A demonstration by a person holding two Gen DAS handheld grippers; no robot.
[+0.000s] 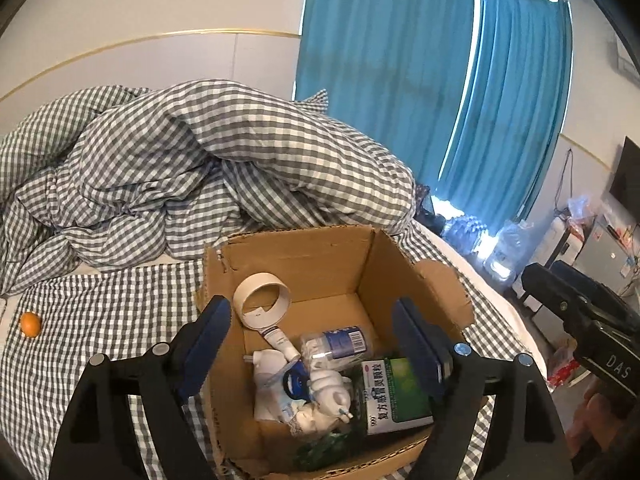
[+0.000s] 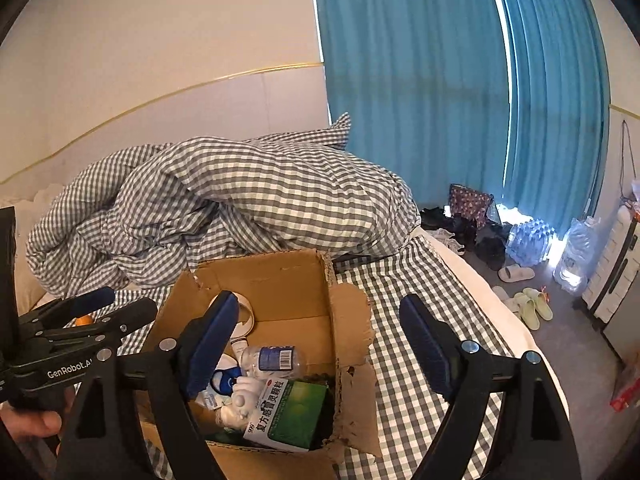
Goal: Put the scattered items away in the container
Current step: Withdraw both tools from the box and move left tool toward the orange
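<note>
An open cardboard box [image 1: 304, 256] stands on the checked bed; it also shows in the right wrist view [image 2: 276, 276]. Inside lie a white tape roll [image 1: 262, 300], a small plastic bottle [image 1: 340, 342], a green medicine box [image 1: 394, 396] and white items [image 1: 320, 396]. A small orange [image 1: 31, 324] lies on the bed at the far left. My left gripper [image 1: 316, 350] is open and empty above the box. My right gripper [image 2: 320, 344] is open and empty over the box's right wall. The right gripper shows at the right edge of the left wrist view [image 1: 580, 312].
A crumpled grey-checked duvet [image 1: 192, 168] is piled behind the box. Blue curtains [image 2: 460, 80] hang at the back. The bed edge runs on the right; on the floor beyond are slippers [image 2: 532, 308], water bottles [image 2: 532, 240] and a white case [image 2: 616, 276].
</note>
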